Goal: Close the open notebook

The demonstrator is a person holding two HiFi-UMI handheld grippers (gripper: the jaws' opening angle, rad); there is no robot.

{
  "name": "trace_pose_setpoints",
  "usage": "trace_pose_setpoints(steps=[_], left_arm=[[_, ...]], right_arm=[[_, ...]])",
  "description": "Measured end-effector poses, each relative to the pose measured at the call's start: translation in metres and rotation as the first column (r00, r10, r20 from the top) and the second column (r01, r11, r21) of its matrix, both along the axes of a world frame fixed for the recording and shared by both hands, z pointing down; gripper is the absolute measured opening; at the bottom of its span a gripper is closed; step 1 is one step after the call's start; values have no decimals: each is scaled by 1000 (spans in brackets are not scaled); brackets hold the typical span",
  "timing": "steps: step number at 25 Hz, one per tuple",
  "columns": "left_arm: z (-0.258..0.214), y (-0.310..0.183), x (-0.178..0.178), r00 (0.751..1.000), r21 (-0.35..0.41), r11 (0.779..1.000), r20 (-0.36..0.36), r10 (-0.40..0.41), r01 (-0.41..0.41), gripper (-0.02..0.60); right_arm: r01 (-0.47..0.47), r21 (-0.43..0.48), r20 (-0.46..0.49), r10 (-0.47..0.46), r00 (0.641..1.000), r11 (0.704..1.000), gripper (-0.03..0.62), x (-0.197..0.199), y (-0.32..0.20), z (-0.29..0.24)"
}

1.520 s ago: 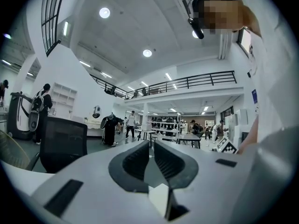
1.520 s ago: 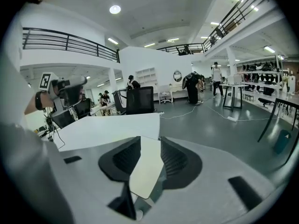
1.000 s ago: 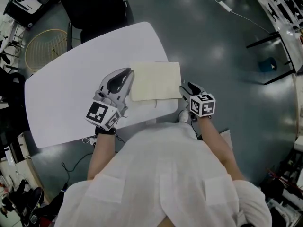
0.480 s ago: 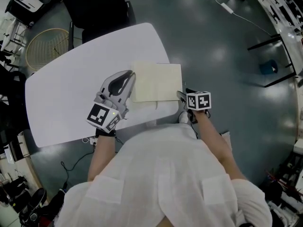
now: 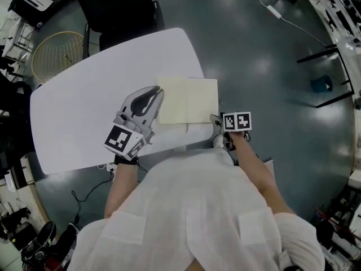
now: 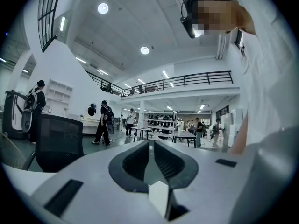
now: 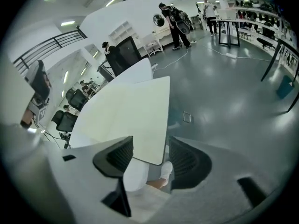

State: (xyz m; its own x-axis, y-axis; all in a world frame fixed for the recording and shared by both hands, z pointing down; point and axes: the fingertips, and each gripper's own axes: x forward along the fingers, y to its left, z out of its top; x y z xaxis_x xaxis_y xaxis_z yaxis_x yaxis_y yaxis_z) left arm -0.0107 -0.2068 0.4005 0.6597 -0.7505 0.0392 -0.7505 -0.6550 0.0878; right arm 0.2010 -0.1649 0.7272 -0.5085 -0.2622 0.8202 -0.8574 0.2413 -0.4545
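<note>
A cream notebook [image 5: 187, 100] lies flat on the white table [image 5: 84, 112], showing one plain cream face; its right edge slightly overhangs the table. My left gripper [image 5: 158, 91] rests on the table against the notebook's left edge, pointing level, shut with nothing between its pads [image 6: 152, 142]. My right gripper [image 5: 215, 118] tilts down at the notebook's near right corner. In the right gripper view that corner of the notebook [image 7: 140, 106] sits between the jaws of the right gripper [image 7: 150, 143], which are opening; the pads stand clear of it.
A wicker basket [image 5: 55, 55] and a black chair [image 5: 115, 7] stand beyond the table's far side. Grey floor lies right of the table, with black frame legs [image 5: 333, 49]. The person's shoe [image 7: 166, 171] shows below the overhanging corner.
My right gripper has sunk and rolled toward the notebook's near right corner, its marker cube now facing up. The left gripper and the notebook have stayed put.
</note>
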Motion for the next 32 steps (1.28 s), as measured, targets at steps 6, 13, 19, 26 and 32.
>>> trace_pose_setpoints(steps=[6,13,19,26,32], left_arm=[[0,-6,-2,1000,0,1000,5,-3,3,34],[-12,-9,-4,1000,23,1000,1,-22,22,34],[-13,-8,-11,999,23,999,1,-43,43,34],[-10,-7,-7,999,20,999,5,-45,45,34],[-12,-1,-5,999,25,999,1,-34,34,34]], right_arm=[[13,-39,-22,-14,1000,999,239,-2,0,13],[54,-65,-43,-57,997,996,238,-2,4,15],[75,-85,-28,-77,997,994,236,-11,7,19],[89,-53,-30,-90,995,995,201,-7,3,15],[89,-13,-35,-89,995,996,192,-6,5,0]])
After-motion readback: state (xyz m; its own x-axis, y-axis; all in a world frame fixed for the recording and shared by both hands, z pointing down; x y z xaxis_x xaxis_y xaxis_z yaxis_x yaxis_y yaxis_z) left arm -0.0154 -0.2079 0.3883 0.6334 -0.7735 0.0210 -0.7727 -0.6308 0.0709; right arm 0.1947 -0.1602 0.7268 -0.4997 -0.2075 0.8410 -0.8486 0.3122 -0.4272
